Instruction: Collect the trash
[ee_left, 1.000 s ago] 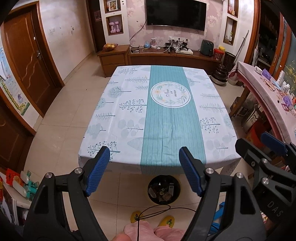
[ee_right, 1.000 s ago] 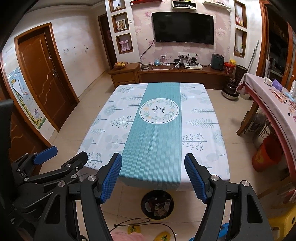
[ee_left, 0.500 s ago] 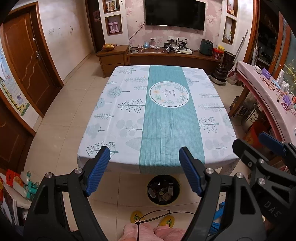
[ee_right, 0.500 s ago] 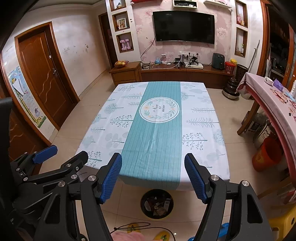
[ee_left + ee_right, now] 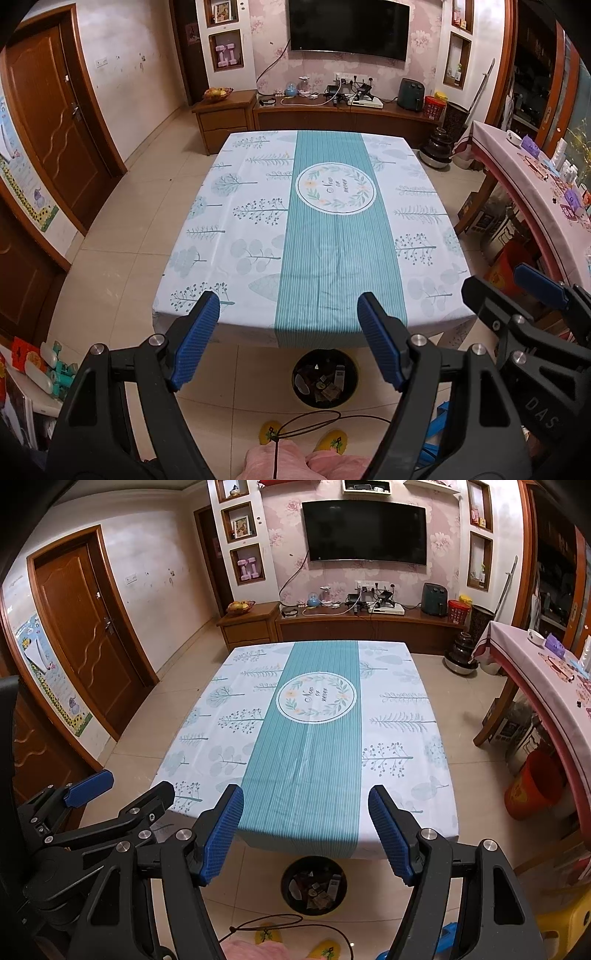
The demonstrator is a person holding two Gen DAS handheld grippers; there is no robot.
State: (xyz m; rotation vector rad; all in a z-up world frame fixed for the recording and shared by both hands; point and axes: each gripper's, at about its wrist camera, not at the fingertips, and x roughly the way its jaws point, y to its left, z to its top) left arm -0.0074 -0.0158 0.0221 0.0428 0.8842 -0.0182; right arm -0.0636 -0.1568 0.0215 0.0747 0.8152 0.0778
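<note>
A black round trash bin [image 5: 325, 377] stands on the floor under the table's near edge, with several pieces of trash inside; it also shows in the right wrist view [image 5: 313, 885]. The table [image 5: 236, 236] wears a white and teal cloth with nothing on it. My left gripper [image 5: 288, 334] is open and empty, held above and in front of the bin. My right gripper [image 5: 306, 830] is open and empty beside it. Each gripper shows at the edge of the other's view.
A side table with a pink cloth [image 5: 554, 686] stands at the right, an orange bucket [image 5: 532, 786] beneath it. A yellow stool [image 5: 569, 926] is at lower right. A TV cabinet [image 5: 369, 624] lines the far wall. My feet in yellow slippers [image 5: 303, 437] are on the tile floor.
Both grippers have drifted slightly back and up, so the table and bin sit a little lower and farther in view. Both jaws stay open.
</note>
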